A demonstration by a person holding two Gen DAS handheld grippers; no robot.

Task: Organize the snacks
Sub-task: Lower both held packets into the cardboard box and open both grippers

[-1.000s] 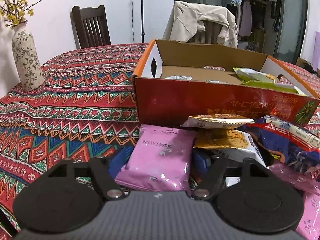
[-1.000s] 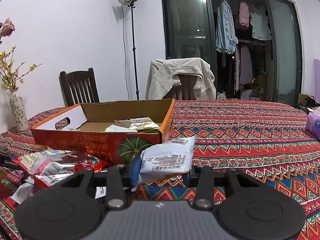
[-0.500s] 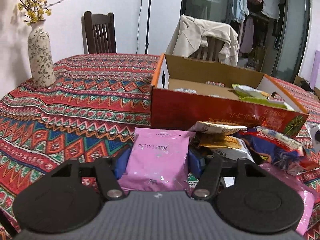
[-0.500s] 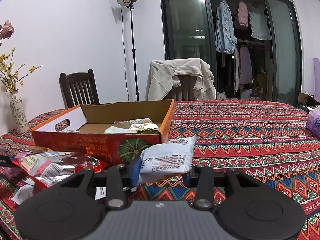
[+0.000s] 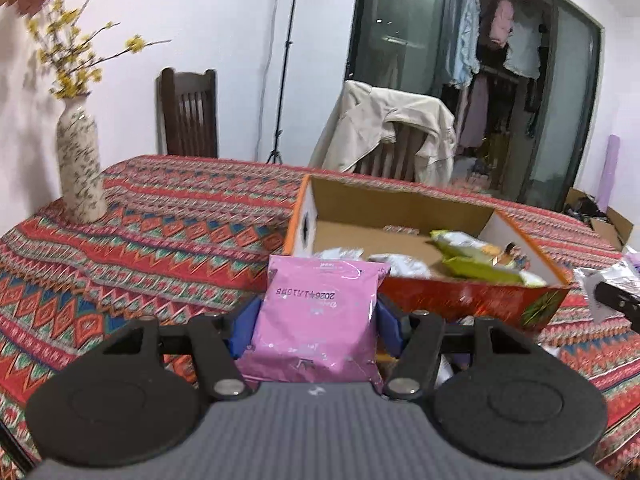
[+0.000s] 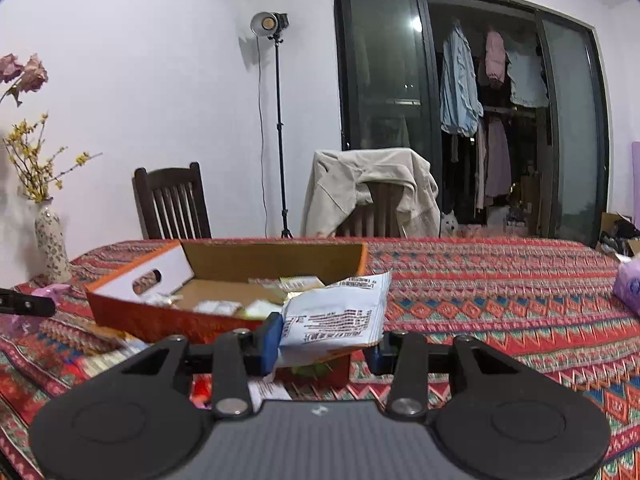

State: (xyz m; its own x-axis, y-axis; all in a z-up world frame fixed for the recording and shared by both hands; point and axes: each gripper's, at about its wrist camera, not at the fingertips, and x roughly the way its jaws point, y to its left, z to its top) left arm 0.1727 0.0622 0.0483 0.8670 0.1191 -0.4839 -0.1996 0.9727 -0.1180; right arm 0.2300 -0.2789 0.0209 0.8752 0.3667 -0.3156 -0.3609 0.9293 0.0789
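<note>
A: Where does the left gripper [image 5: 318, 326] stand?
B: Its two blue pads [image 5: 244, 326] are clamped on the sides of a pink packet [image 5: 318, 320], which stands upright between them with a printed date line reading upside down across its face.

A: And what sits beyond the packet?
B: A cardboard box [image 5: 460, 300] lies at about one o'clock from it, red on the outside with orange rims and open at the top. Green packets [image 5: 472, 256] and some white wrappers lie inside, toward the box's right half.

A: What about the right gripper [image 6: 326, 342]?
B: Its pads are pressed together on a white packet [image 6: 336, 314] covered in small black print. The packet sticks up and leans toward one o'clock, its top edge crumpled.

A: Is the same box seen from that side?
B: Yes, at eleven o'clock from the right gripper, with a hand slot cut in its white end wall. The white packet overlaps the box's near right corner in that view; whether they touch cannot be told.

A: What surrounds all this?
B: A table under a red patterned cloth [image 5: 168, 224]. A speckled vase [image 5: 80, 168] of yellow blossoms stands at ten o'clock in the left view. Further packets lie on the cloth at the box's near side, at eight o'clock in the right view, blurred.
</note>
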